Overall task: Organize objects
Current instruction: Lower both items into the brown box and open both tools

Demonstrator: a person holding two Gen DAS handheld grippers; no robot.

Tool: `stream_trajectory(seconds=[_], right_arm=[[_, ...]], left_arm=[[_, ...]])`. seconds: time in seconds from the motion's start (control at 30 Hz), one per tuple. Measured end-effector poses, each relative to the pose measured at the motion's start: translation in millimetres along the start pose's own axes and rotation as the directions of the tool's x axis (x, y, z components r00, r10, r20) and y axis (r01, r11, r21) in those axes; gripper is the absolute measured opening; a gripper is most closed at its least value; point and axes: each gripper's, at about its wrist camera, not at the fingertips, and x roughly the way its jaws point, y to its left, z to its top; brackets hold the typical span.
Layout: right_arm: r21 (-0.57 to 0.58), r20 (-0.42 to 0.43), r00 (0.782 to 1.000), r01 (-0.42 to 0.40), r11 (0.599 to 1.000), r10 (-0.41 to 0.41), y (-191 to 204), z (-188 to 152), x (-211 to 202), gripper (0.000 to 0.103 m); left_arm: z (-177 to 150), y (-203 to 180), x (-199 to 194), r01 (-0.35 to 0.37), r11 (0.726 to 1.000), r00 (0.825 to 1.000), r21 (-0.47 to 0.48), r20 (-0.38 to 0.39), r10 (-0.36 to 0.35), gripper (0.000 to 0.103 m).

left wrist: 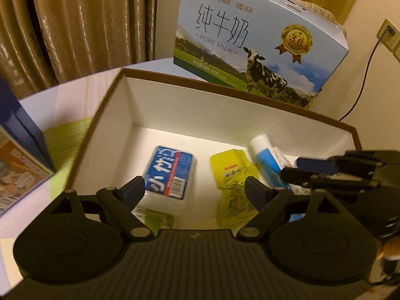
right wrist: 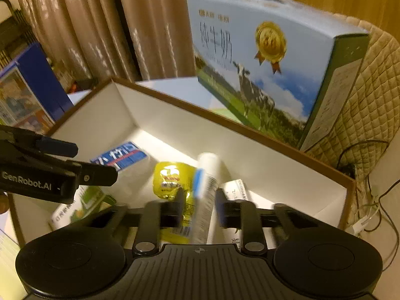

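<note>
From the left wrist camera, the left hand-held gripper (left wrist: 193, 190) hung over the open box (left wrist: 225, 92) on the worktop (left wrist: 62, 95), its jaws wide apart and holding nothing. Below it lay the blue tissue pack (left wrist: 170, 172) and the yellow pouch (left wrist: 233, 185); neither was touched. The right hand-held gripper (left wrist: 291, 170) reached in from the right edge beside the white and blue tube (left wrist: 265, 157). A milk carton (left wrist: 250, 40) stood behind the box.

From the right wrist camera, the right hand-held gripper (right wrist: 198, 208) straddled the white and blue tube (right wrist: 206, 187), its jaws partly closed with the pads just beside the tube's sides. Blur hid whether they pressed it, so I could not tell if it was gripped or free. The tube sat inside the box (right wrist: 225, 122), over the yellow pouch (right wrist: 170, 177).

The step looked like placing or taking the tube. Done well, the jaws would stay square to its length, move slowly, and keep clear of the left hand-held gripper (right wrist: 96, 161).
</note>
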Motion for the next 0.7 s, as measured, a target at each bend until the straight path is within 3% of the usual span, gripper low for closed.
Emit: stream_trajectory(seconds=[0.03,0.07,0.7], right_arm=[[0.002,0.007,1.000,0.003,1.000,-0.003,0,0,-2,0.048],[0.006,0.017,1.000,0.009,1.000,-0.009,0,0,-7,0.050],[0.140,0.093,0.995,-0.049,0.989,0.036,26,-46,-92,0.053]], left_arm=[[-1,1,-4,-0.009,1.000,1.000,0.009,0.007,0.009,0.085],[-2,1,-7,-0.016,1.000,1.000,0.016,0.013,0.016,0.086],[-46,3,-86,-0.035,0.998,0.997,0.059,0.064,0.031,0.092]])
